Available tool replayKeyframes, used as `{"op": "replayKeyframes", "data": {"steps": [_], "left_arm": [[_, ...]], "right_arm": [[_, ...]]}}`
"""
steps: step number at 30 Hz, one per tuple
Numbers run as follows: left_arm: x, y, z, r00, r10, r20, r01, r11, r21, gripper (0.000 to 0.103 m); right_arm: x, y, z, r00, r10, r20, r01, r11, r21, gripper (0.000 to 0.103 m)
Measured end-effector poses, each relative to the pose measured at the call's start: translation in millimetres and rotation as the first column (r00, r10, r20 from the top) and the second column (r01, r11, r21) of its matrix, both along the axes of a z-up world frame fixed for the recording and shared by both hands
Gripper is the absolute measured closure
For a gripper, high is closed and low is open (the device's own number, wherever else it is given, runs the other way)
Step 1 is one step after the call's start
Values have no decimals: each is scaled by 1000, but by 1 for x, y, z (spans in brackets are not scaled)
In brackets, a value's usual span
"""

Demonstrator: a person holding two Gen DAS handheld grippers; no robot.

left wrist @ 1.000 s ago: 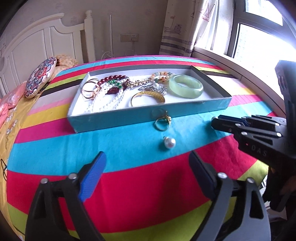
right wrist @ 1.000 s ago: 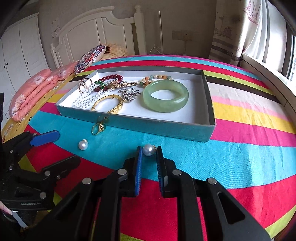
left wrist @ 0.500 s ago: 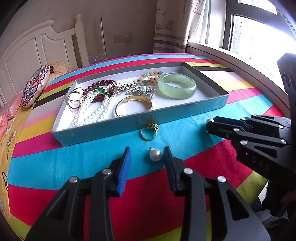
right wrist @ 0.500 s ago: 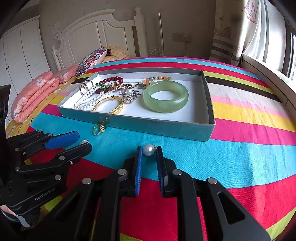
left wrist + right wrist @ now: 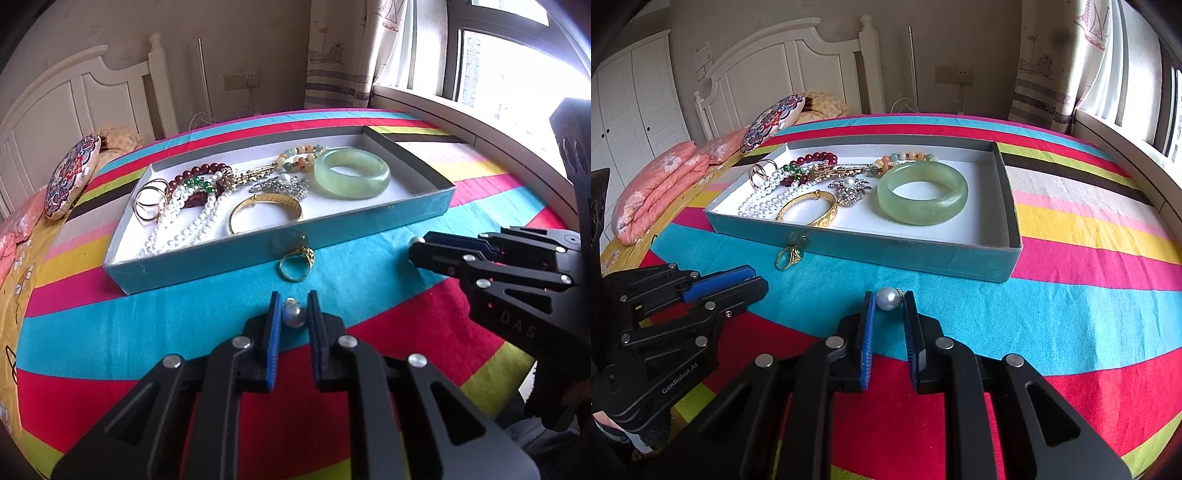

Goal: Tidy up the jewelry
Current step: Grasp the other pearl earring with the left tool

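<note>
My left gripper (image 5: 293, 314) is shut on a pearl earring (image 5: 294, 316) just above the striped bedcover. My right gripper (image 5: 889, 306) is shut on a second pearl earring (image 5: 888, 298). A teal tray (image 5: 221, 258) lies ahead of both and holds a green jade bangle (image 5: 351, 176), a gold bangle (image 5: 264, 212), pearl strands (image 5: 184, 225), rings and beads. A gold ring with a green stone (image 5: 295, 263) lies on the cover in front of the tray; it also shows in the right wrist view (image 5: 788, 255). The left gripper appears at left in the right wrist view (image 5: 738, 282).
A patterned round cushion (image 5: 72, 176) and pink folded bedding (image 5: 657, 184) lie at the left by the white headboard (image 5: 786, 70). A window sill (image 5: 480, 122) runs along the right. The bed edge is close behind both grippers.
My left gripper moved forward and closed from wide open onto the loose pearl earring. My right gripper kept its hold on the other pearl and barely moved.
</note>
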State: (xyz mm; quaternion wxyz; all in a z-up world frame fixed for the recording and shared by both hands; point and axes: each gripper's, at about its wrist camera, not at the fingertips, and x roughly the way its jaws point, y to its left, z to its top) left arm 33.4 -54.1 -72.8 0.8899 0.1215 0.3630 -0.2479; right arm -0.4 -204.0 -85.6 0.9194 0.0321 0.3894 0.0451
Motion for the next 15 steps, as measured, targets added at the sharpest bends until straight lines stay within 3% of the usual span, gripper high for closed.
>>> {"op": "replayKeyframes", "data": {"steps": [5,9,15], "left_arm": [[0,6,0,1000,16,-11,-16,999,-37,90],[-5,27,7,999,18,-29,-21,992,-126,90],[-8,60,9,996,79,-40,-84,988,-133,90]], "right_arm": [[-2,1,0,1000,10,4,-10,1000,17,87],[-6,0,1,1000,16,12,-16,1000,17,87],[-11,-8,3,1000,19,24,-21,997,77,87]]}}
